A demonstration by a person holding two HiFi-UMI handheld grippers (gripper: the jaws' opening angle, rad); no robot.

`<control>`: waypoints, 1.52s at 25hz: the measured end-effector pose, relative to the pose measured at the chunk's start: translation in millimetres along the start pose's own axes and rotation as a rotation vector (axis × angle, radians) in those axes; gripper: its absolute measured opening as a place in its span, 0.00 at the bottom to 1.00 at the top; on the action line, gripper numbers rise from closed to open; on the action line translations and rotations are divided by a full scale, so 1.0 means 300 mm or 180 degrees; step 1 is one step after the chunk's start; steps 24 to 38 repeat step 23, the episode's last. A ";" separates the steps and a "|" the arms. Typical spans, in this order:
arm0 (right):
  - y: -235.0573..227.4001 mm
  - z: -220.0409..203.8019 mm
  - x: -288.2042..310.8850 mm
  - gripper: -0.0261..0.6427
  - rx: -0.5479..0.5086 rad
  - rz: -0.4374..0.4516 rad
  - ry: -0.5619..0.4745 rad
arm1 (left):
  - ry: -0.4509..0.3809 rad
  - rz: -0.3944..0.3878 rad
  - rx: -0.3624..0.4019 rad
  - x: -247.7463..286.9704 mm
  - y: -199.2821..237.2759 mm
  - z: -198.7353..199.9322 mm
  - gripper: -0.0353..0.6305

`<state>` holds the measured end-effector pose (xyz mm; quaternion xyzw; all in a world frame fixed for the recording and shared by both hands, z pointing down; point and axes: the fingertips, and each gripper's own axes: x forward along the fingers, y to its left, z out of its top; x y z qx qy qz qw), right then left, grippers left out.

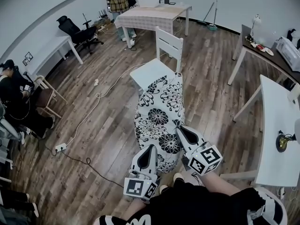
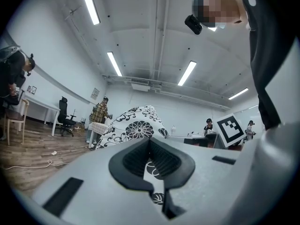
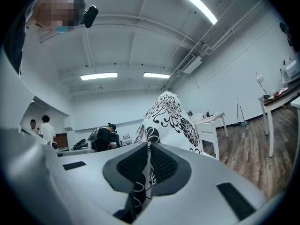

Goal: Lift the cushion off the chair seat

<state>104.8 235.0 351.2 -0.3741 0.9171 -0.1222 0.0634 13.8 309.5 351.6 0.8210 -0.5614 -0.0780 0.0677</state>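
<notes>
A white cushion [image 1: 160,117] with black flower print hangs in the air, stretched from my grippers toward the white chair [image 1: 158,65] beyond it. Its far end hovers over the front of the chair seat. My left gripper [image 1: 149,150] is shut on the cushion's near edge at the left. My right gripper [image 1: 183,131] is shut on the near edge at the right. In the left gripper view the cushion [image 2: 133,125] rises past the closed left gripper [image 2: 150,165], fabric pinched between the pads. In the right gripper view the cushion [image 3: 169,118] likewise runs up from the shut right gripper [image 3: 149,165].
A white table [image 1: 280,130] with a small lamp stands at the right. A cloth-covered table [image 1: 149,17] and a person stand at the back. A cable and power strip [image 1: 60,147] lie on the wood floor at the left. Seated people and an office chair [image 1: 77,31] are at far left.
</notes>
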 end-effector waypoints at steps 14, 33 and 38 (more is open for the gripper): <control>-0.007 -0.002 0.008 0.09 0.0009 0.0014 -0.0007 | -0.0001 0.0010 0.0027 0.007 0.000 -0.003 0.06; -0.008 -0.008 0.020 0.09 -0.0003 0.0027 0.0004 | -0.0006 -0.0001 0.0038 0.016 0.001 -0.005 0.06; -0.008 -0.008 0.020 0.09 -0.0003 0.0027 0.0004 | -0.0006 -0.0001 0.0038 0.016 0.001 -0.005 0.06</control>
